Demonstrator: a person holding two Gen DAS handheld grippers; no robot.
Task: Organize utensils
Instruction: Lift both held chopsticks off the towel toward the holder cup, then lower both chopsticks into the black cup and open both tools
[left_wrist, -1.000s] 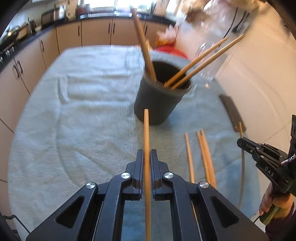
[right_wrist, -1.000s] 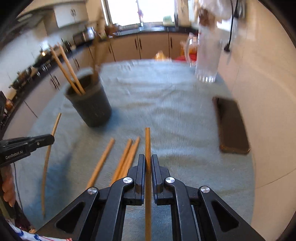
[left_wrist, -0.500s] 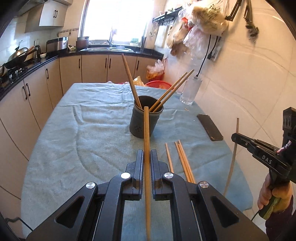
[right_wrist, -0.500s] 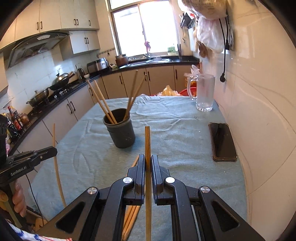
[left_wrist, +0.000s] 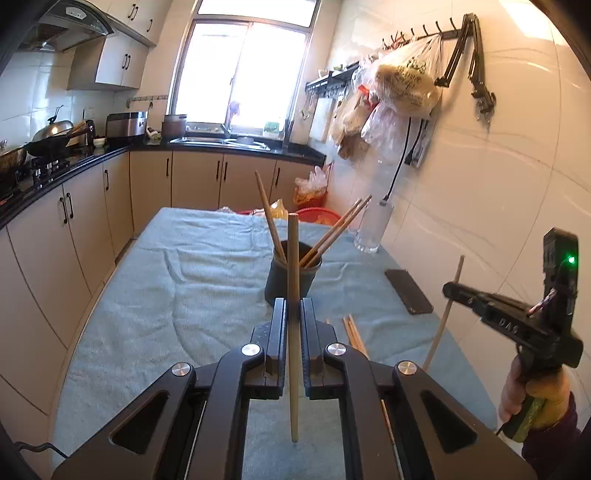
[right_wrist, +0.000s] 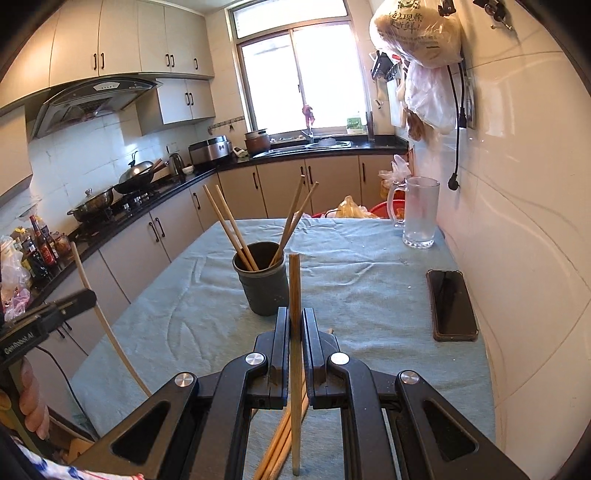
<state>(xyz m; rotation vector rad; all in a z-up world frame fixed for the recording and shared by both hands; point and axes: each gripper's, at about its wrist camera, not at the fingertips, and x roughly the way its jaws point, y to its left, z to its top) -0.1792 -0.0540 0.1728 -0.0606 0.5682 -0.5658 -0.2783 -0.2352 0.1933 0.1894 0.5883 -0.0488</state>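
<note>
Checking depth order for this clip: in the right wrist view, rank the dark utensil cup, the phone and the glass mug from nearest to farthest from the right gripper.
1. Dark utensil cup, just ahead, slightly left.
2. Phone, to the right by the wall; close to the cup's distance.
3. Glass mug, far right.

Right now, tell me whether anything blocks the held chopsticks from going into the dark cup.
Nothing visible does. Both grippers hold a chopstick above the cloth, short of the cup. Four chopsticks already lean inside, but its mouth is mostly open.
</note>
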